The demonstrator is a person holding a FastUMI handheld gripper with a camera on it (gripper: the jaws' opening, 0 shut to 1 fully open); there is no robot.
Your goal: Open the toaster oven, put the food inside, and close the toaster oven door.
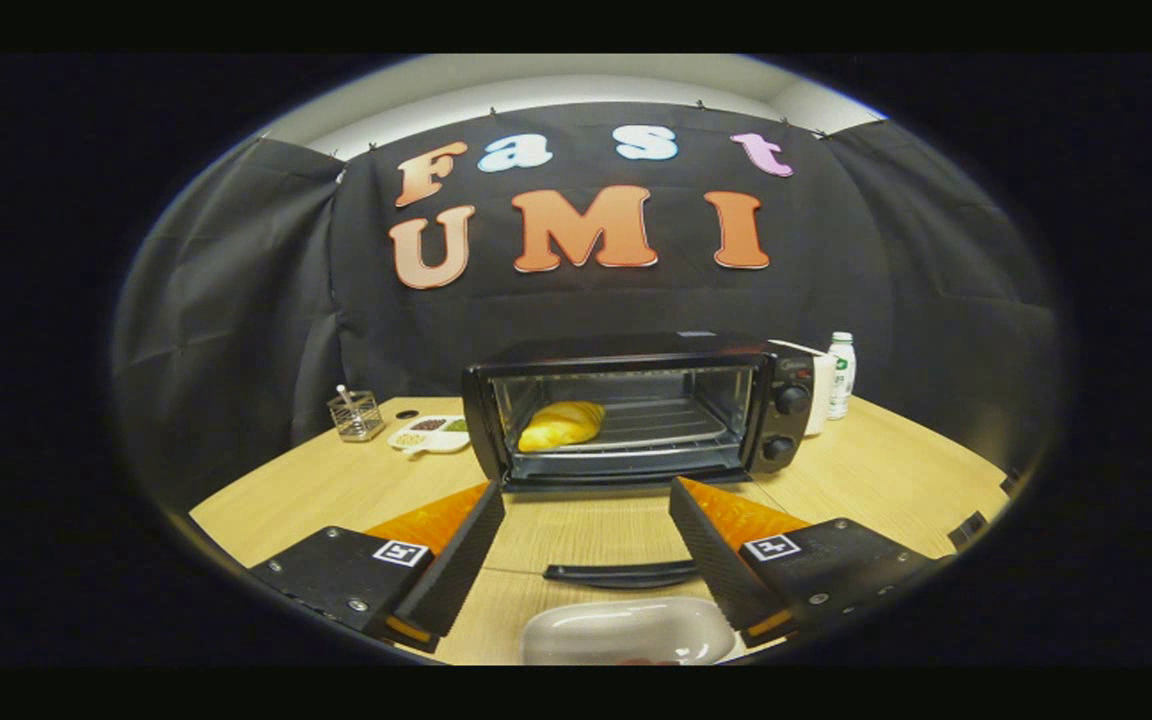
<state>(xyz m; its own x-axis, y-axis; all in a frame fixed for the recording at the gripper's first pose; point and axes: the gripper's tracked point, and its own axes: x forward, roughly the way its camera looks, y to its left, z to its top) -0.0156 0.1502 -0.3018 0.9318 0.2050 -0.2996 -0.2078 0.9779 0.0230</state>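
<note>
Gripper view: bread sits inside the open toaster oven.
Gripper fingers are spread wide apart, holding nothing, low in the frame.

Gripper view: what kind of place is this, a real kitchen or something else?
Probably a staged recording booth, not a real kitchen: black cloth hangs as the wall behind a wooden table, which carries a toaster oven, door down, bread on its rack. The gripper is open, holding nothing.

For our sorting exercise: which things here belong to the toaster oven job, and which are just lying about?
Job: toaster oven, its lowered door, bread on the rack, open gripper fingers, pale plate.
Lying about: wire basket, snack dish, bottle.
</note>
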